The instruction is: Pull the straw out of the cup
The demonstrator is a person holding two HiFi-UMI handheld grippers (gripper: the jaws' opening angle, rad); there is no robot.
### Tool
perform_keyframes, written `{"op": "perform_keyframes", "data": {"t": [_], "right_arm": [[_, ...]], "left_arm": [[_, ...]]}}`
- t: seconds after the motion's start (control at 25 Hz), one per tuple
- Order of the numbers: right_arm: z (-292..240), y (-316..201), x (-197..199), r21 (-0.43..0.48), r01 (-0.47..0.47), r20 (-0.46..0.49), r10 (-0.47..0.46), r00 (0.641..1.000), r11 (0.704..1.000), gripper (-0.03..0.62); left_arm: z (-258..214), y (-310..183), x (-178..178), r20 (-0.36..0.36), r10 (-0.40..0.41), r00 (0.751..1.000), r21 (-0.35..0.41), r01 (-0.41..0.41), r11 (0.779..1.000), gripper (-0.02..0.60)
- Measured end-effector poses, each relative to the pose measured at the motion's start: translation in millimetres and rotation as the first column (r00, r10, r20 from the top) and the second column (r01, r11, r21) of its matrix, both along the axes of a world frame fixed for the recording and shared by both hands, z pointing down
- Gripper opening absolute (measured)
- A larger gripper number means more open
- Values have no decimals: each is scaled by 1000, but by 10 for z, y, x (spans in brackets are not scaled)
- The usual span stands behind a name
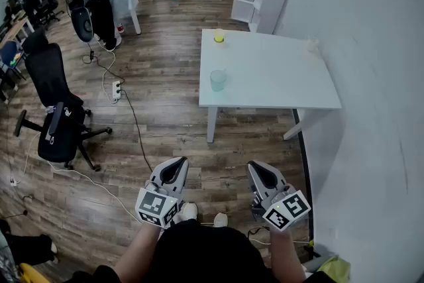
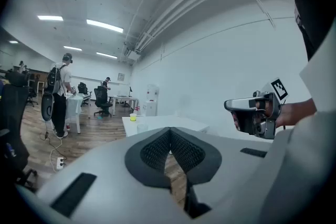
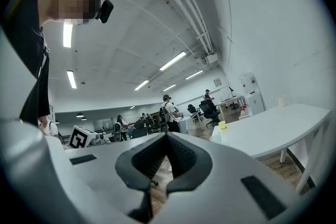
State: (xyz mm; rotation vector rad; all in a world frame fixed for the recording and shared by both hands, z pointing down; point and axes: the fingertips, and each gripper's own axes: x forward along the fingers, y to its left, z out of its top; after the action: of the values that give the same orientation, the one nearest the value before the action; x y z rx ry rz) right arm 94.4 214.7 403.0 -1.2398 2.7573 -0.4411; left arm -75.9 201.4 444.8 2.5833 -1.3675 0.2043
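Left gripper [image 1: 175,166] and right gripper [image 1: 260,170] both clenched on nothing, low by the body. Pale cup [image 1: 218,80] stands well ahead near the table [image 1: 285,79] edge; straw too small to see. Best approach first, then open one gripper.

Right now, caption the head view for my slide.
Left gripper and right gripper shut and empty above the wood floor, short of the white table carrying a clear cup and a yellow cup.
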Motion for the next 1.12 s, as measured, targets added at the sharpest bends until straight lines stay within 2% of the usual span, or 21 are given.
{"op": "perform_keyframes", "data": {"t": [0.64, 1.12], "right_arm": [[-16, -207, -221, -26, -92, 27, 93, 995, 995, 23], [-41, -272, -497, -16, -134, 9, 134, 991, 991, 23]], "left_arm": [[-62, -355, -291, -6, 71, 997, 19, -70, 997, 14], [4, -466, -560, -17, 124, 992, 22, -124, 992, 14]]}}
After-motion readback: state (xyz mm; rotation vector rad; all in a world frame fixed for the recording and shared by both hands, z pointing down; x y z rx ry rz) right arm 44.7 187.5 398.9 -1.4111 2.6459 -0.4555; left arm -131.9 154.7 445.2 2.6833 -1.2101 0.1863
